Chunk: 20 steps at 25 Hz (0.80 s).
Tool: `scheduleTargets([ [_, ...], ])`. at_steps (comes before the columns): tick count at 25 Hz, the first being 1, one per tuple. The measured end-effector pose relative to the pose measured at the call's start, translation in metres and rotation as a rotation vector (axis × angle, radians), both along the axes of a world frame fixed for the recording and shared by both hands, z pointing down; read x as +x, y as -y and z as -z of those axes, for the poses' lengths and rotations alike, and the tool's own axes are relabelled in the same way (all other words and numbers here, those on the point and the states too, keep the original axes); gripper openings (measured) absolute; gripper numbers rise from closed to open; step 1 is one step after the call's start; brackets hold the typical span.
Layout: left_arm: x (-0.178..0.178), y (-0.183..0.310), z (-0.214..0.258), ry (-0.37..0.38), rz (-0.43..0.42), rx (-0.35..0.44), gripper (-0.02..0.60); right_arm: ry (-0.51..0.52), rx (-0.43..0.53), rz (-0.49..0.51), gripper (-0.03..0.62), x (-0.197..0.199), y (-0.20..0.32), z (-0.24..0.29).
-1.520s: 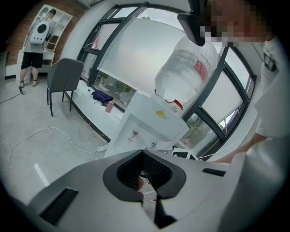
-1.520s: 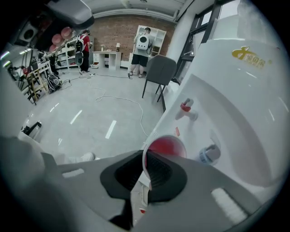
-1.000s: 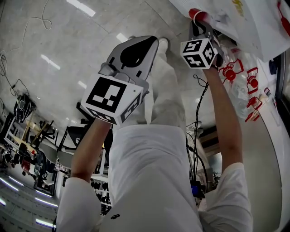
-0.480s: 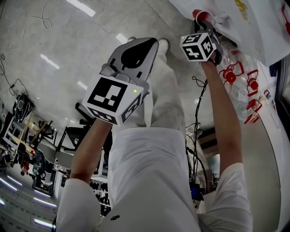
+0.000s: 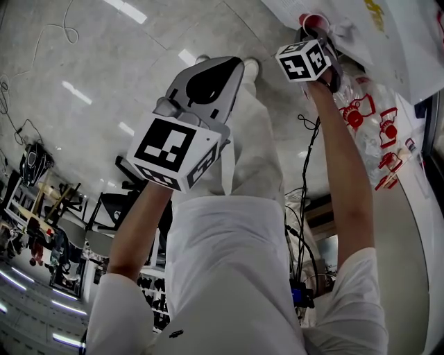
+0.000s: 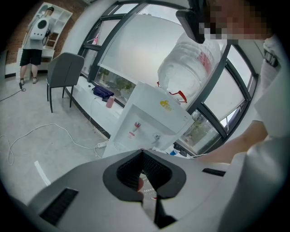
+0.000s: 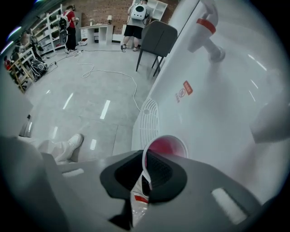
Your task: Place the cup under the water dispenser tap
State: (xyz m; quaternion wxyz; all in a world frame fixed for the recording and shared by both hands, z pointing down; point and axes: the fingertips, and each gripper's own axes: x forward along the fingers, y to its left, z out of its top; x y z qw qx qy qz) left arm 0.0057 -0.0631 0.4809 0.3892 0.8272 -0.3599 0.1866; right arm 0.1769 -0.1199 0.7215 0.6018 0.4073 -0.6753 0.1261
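A paper cup, white outside and red inside, is pinched by its wall in my right gripper, which is shut on it. The cup hangs tilted against the white water dispenser, over its drip grille and well below the red tap. In the head view the cup and right gripper sit at the top right against the dispenser. My left gripper hangs mid-frame, shut and empty, away from the dispenser with its big water bottle.
A grey chair stands left of the dispenser and a white cable loops over the floor. People stand far back by shelves. My own shoe is near the dispenser's base. A window wall rises behind the dispenser.
My right gripper has carried the cup further toward the top of the head view, lower along the dispenser front. The left gripper has stayed put.
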Motion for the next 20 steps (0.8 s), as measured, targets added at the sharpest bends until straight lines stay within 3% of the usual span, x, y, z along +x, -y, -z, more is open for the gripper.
scheduleTargets([
  [20, 0.0005, 0.0045, 0.0001, 0.007, -0.002, -0.001, -0.002, -0.028, -0.016, 0.006, 0.063, 0.0023, 0.0043, -0.0044],
])
